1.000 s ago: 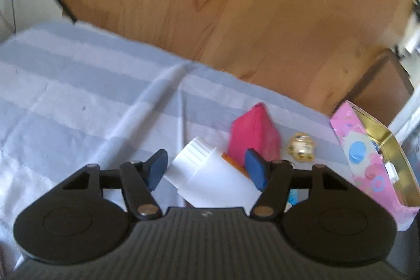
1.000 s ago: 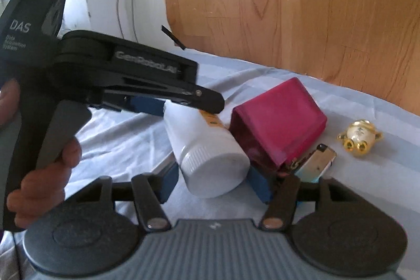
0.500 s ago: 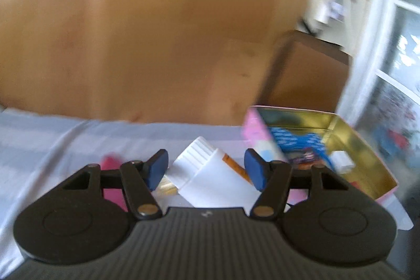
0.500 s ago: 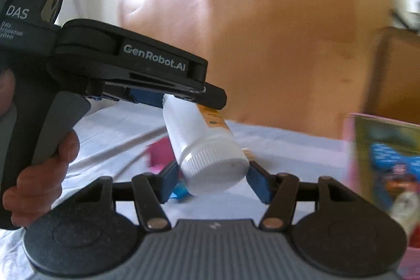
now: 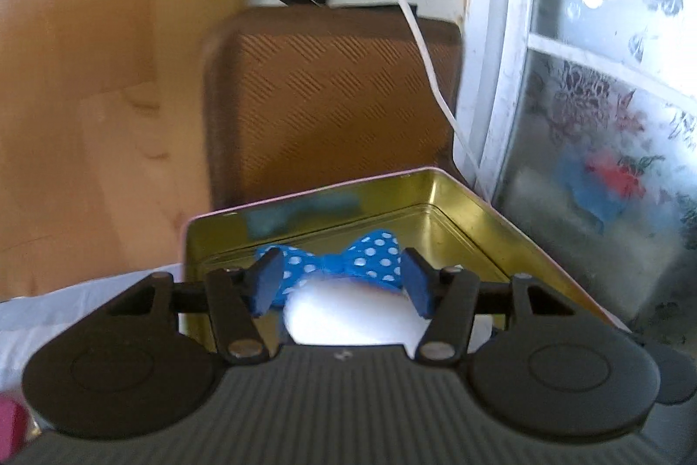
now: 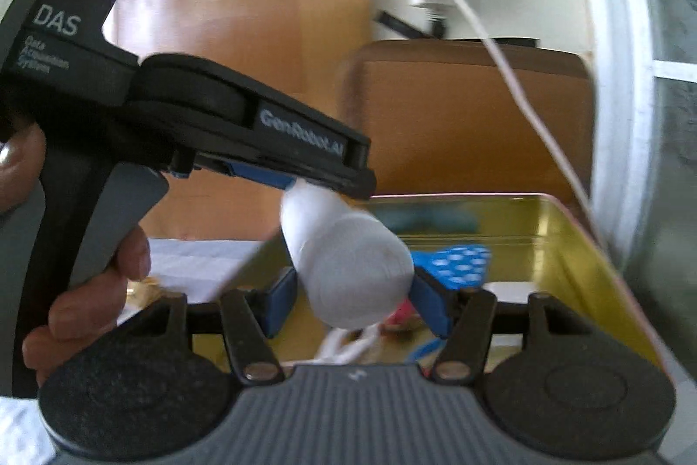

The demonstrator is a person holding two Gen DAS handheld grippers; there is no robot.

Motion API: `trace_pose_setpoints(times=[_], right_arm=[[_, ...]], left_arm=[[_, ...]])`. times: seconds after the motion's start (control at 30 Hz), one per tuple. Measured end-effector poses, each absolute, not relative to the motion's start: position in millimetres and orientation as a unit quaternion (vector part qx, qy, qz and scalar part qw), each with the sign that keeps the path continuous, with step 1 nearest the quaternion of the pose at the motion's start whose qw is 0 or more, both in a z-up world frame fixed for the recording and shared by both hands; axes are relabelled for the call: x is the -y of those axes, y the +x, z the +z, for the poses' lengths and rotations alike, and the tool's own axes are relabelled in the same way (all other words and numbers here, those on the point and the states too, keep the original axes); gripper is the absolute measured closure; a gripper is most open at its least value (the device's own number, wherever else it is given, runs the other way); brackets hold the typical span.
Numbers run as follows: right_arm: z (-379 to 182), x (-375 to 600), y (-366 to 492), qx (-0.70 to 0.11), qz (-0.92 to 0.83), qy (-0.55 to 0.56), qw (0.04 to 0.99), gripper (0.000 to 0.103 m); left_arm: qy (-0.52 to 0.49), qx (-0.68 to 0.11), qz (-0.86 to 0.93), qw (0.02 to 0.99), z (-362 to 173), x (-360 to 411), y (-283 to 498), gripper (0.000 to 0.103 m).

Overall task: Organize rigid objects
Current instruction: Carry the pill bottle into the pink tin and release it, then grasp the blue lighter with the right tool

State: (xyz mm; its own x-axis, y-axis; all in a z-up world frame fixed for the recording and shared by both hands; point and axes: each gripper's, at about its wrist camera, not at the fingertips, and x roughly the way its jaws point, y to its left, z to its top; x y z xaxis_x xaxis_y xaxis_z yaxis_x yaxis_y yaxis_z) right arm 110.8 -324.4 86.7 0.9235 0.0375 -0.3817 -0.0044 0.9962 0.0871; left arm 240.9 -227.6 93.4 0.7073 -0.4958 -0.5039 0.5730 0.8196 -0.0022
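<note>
A white plastic bottle (image 6: 348,260) hangs over the open gold-lined tin (image 6: 575,247). My left gripper (image 5: 342,284) holds the bottle (image 5: 353,312) between its blue pads; its body and the hand on it show at the left of the right wrist view (image 6: 261,142). My right gripper (image 6: 355,301) has its blue fingers on either side of the bottle's capped end, and contact is unclear. A blue polka-dot bow (image 5: 344,260) lies in the tin (image 5: 457,212), with small items under the bottle.
A brown chair back (image 5: 331,103) stands just behind the tin. A white cable (image 5: 418,29) hangs from a wall plug. A window frame (image 5: 501,72) is at the right. Striped cloth (image 6: 200,256) lies left of the tin, with a pink thing (image 5: 11,421) at the lower left.
Both grippers have swung right with the bottle, from above the cloth and the pink box to over the open tin. The bottle now points down more steeply.
</note>
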Motion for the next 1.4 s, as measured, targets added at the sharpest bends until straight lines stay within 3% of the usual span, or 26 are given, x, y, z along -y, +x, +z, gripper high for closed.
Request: trace_pose_setpoints(times=[0.07,0.13,0.37,0.57,0.8,0.9,1.07,1.2,1.27,1.3,1.33,1.4], right_arm=[[82,335,118,-0.197,-0.006,0.041,0.979,0.046],[78,348,119,-0.202,-0.026,0.043,0.978,0.038],[78,363,111,-0.189,-0.038,0.093,0.977,0.046],[99,332,104,-0.172,0.01,0.092,0.981,0.05],[101,223,120,-0.203,0.139,0.043,0.968,0.05],[85,167,142,-0.234,0.189,0.012,0.954,0.049],[55,91,175,-0.287,0.245,-0.015,0.926,0.048],[33,58,197,-0.326,0.241,-0.024,0.914,0.041],[20,46,201,-0.34,0.234,-0.044,0.91,0.046],[19,42,198,-0.329,0.229,-0.069,0.913,0.064],[21,41,195,-0.327,0.228,-0.084,0.913,0.073],[24,50,193,-0.336,0.218,-0.084,0.913,0.077]], left_arm=[[0.091,-0.25,-0.279,0.923,87,240,247,0.041],[0.099,-0.251,-0.261,0.927,86,244,251,0.04],[0.088,-0.246,-0.224,0.939,95,213,254,0.04],[0.079,-0.234,-0.199,0.948,105,124,246,0.04],[0.056,-0.249,-0.118,0.96,100,-26,259,0.039],[0.03,-0.267,-0.093,0.959,86,-77,263,0.031],[0.011,-0.316,-0.093,0.944,48,-122,269,0.03],[0.0,-0.336,-0.113,0.935,23,-124,271,0.016],[0.0,-0.352,-0.12,0.928,14,-119,277,0.021],[-0.005,-0.353,-0.123,0.928,12,-117,278,0.024],[-0.009,-0.352,-0.12,0.928,12,-119,277,0.025],[-0.015,-0.337,-0.094,0.937,19,-125,269,0.026]])
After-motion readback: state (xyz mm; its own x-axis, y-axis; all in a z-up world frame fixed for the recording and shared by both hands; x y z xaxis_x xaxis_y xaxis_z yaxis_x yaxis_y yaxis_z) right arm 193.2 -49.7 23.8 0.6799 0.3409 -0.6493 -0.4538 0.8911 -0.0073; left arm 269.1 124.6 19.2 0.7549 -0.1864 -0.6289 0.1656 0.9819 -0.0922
